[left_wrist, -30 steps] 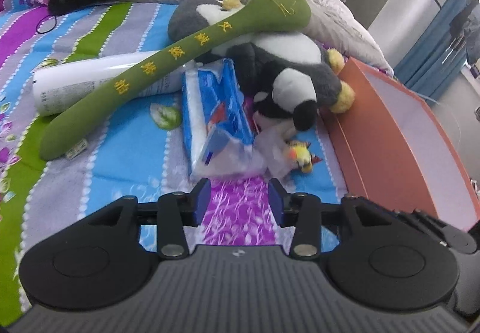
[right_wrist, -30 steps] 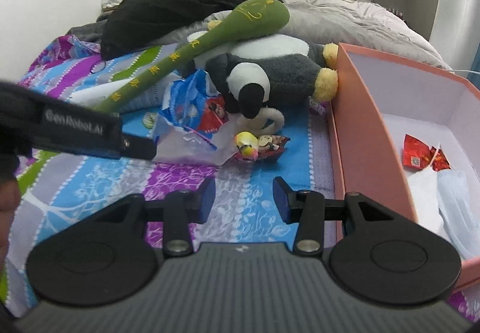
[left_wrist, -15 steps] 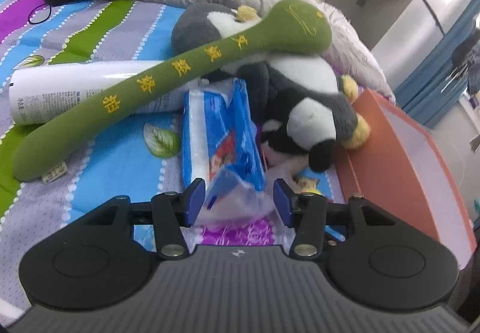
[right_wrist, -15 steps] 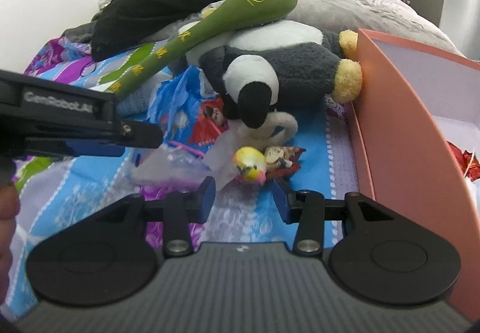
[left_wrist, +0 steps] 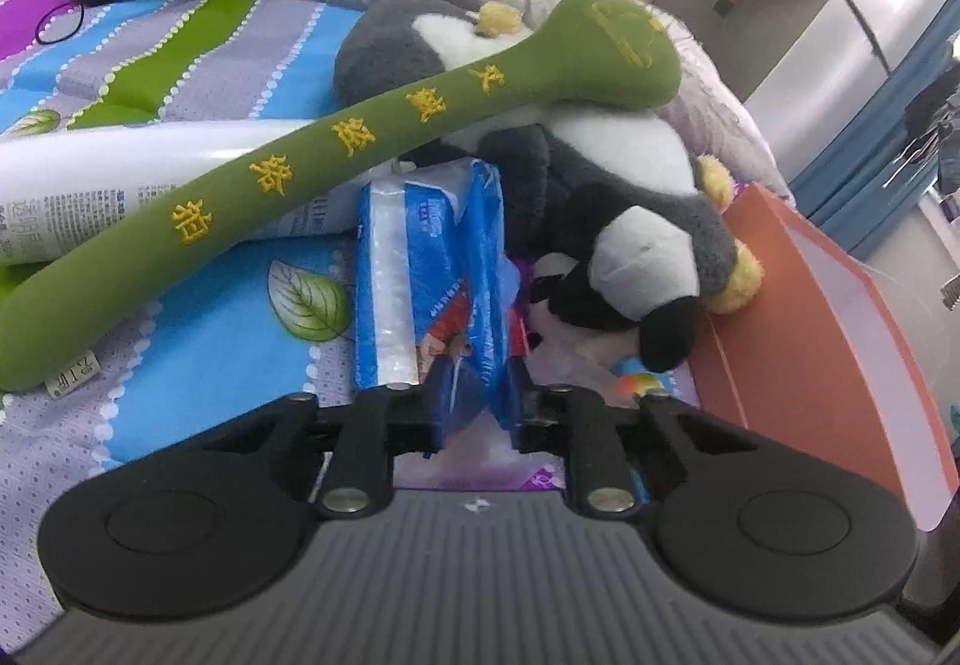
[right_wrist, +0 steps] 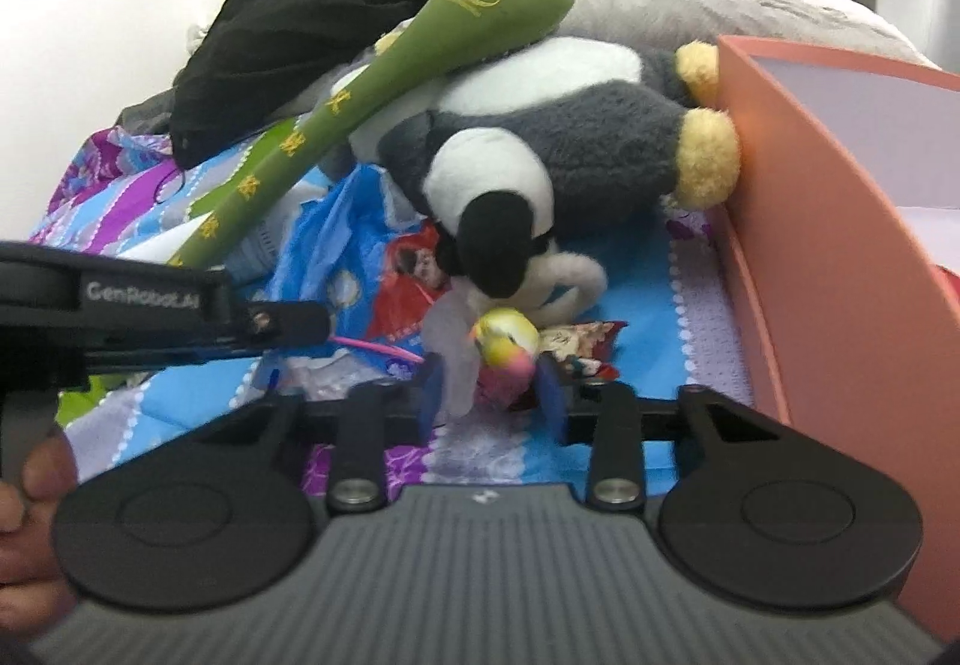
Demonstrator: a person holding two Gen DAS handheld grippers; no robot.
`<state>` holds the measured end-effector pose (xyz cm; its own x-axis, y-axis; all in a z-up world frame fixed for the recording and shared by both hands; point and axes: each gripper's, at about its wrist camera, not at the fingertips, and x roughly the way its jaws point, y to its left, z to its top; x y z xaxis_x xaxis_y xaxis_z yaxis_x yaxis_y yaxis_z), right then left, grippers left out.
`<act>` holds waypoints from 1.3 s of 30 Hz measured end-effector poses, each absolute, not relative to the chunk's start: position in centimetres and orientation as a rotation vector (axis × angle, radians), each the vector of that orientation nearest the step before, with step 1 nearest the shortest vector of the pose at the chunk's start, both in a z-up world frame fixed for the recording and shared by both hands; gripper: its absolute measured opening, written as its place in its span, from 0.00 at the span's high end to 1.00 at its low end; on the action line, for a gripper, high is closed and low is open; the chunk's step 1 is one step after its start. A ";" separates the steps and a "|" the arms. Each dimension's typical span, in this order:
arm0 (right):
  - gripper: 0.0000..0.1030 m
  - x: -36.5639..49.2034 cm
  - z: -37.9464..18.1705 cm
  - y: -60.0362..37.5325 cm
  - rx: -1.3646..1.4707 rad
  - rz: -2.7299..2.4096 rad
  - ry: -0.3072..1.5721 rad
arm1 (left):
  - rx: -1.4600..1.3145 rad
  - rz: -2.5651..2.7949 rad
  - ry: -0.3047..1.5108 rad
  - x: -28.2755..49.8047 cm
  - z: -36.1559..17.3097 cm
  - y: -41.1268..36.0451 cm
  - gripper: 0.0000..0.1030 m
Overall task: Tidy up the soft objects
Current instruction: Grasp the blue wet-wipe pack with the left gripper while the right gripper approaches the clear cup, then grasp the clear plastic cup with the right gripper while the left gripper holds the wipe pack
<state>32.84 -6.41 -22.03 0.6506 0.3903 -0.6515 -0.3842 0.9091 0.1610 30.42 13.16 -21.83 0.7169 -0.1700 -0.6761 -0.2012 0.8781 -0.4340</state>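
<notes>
Both grippers have pushed forward since a second ago: the left gripper (left_wrist: pixel 474 407) now has the near end of the blue plastic tissue pack (left_wrist: pixel 432 269) between its fingers, and the right gripper (right_wrist: pixel 489 395) has closed the distance to the small yellow-and-pink bird toy (right_wrist: pixel 504 353).

The striped, multicoloured bed sheet (left_wrist: pixel 198 59) carries everything. Along its right edge stands the orange cardboard box (left_wrist: pixel 798 341), its wall touching the yellow feet of the grey-and-white plush penguin (left_wrist: pixel 630 221). Across the penguin's back lies the long green plush stick with yellow embroidered characters (left_wrist: pixel 336 167), sloping down over a white cylindrical bottle (left_wrist: pixel 90 179). The blue pack lies just left of the penguin's head.

The left jaws look pressed against the pack's crumpled end, gripping it. The right jaws stand either side of the bird, close to it; whether they pinch it I cannot tell. A red wrapper (right_wrist: pixel 585 344) lies just beside the bird.
</notes>
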 end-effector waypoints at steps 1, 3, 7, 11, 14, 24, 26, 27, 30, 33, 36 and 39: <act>0.84 32.7 -21.9 -6.6 0.005 0.426 0.739 | -0.505 0.015 0.775 30.2 -21.7 13.1 0.86; 0.85 32.6 -21.8 -6.8 0.002 0.423 0.742 | -0.507 0.010 0.766 29.7 -21.2 13.0 0.88; 0.87 31.6 -21.3 -7.1 -0.005 0.423 0.740 | -0.507 0.009 0.768 28.3 -20.6 12.8 0.89; 0.96 30.1 -20.7 -7.6 0.001 0.430 0.738 | -0.518 0.009 0.777 26.2 -20.2 12.8 0.89; 0.96 29.1 -20.4 -8.0 0.000 0.427 0.742 | -0.527 0.009 0.789 24.3 -20.1 12.9 0.89; 0.93 26.9 -19.8 -9.1 0.040 0.417 0.751 | -0.551 0.008 0.815 18.6 -19.5 13.1 0.89; 0.89 27.2 -19.7 -8.6 0.035 0.434 0.747 | -0.558 0.016 0.820 17.9 -19.7 13.3 0.89; 0.80 27.3 -19.6 -8.3 0.020 0.442 0.743 | -0.564 0.019 0.821 17.6 -19.8 13.5 0.89; 0.56 28.0 -20.1 -7.2 -0.009 0.479 0.727 | -0.582 0.017 0.820 17.0 -20.0 13.7 0.89; 0.58 28.8 -21.2 -6.2 -0.058 0.471 0.758 | -0.592 0.010 0.812 16.7 -20.1 13.9 0.89; 0.64 29.5 -22.3 -5.8 -0.060 0.444 0.790 | -0.614 0.013 0.810 16.4 -20.4 14.3 0.89; 0.74 30.0 -23.4 -5.6 -0.058 0.421 0.824 | -0.632 0.016 0.811 16.2 -20.7 14.6 0.89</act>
